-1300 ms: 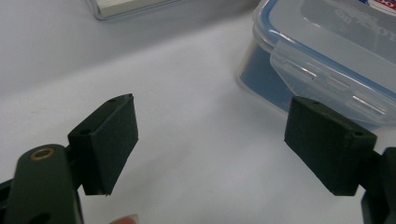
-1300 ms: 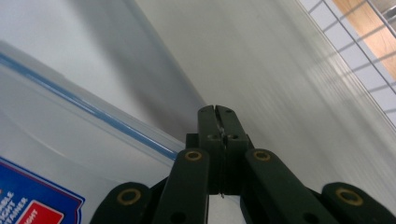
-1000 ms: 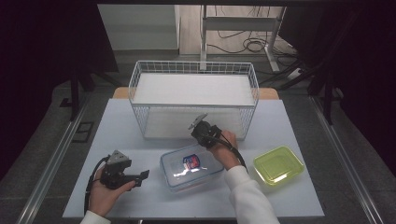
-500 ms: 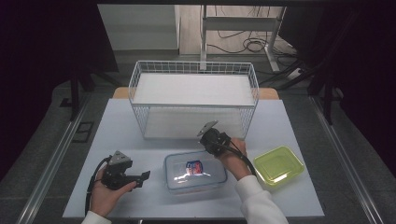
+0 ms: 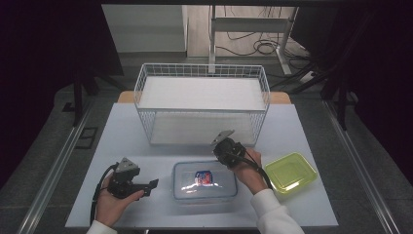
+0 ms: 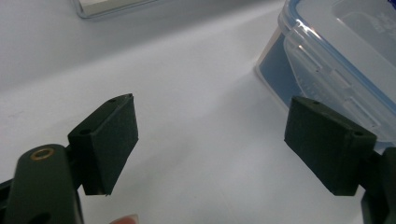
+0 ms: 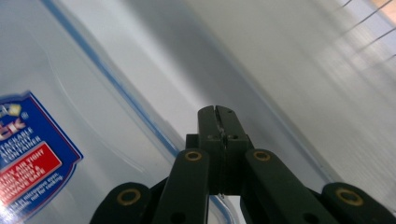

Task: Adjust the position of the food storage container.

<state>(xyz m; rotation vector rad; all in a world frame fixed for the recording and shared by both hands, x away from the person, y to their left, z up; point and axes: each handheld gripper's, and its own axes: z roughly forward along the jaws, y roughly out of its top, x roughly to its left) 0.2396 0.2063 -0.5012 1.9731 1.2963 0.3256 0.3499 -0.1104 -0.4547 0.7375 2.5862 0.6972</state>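
1. Left gripper (image 5: 152, 184) just left of the lidded box (image 5: 204, 180), low over the table (image 5: 146, 146), jaws spread wide, nothing between them.
2. Box lying flat on the table, in front of the wire basket (image 5: 202, 105), lid on, red-and-blue label on top.
3. Right gripper (image 7: 218, 112) over the box's far right edge, jaws pressed together, empty.
4. Green tray (image 5: 290, 172) right of the box, near but apart.

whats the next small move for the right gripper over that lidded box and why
Probably lower the right gripper onto the lid's far edge to press it down. Its fingers are shut with nothing between them, tip poised just above the clear container by the blue seal line. The left gripper waits open beside a side latch.
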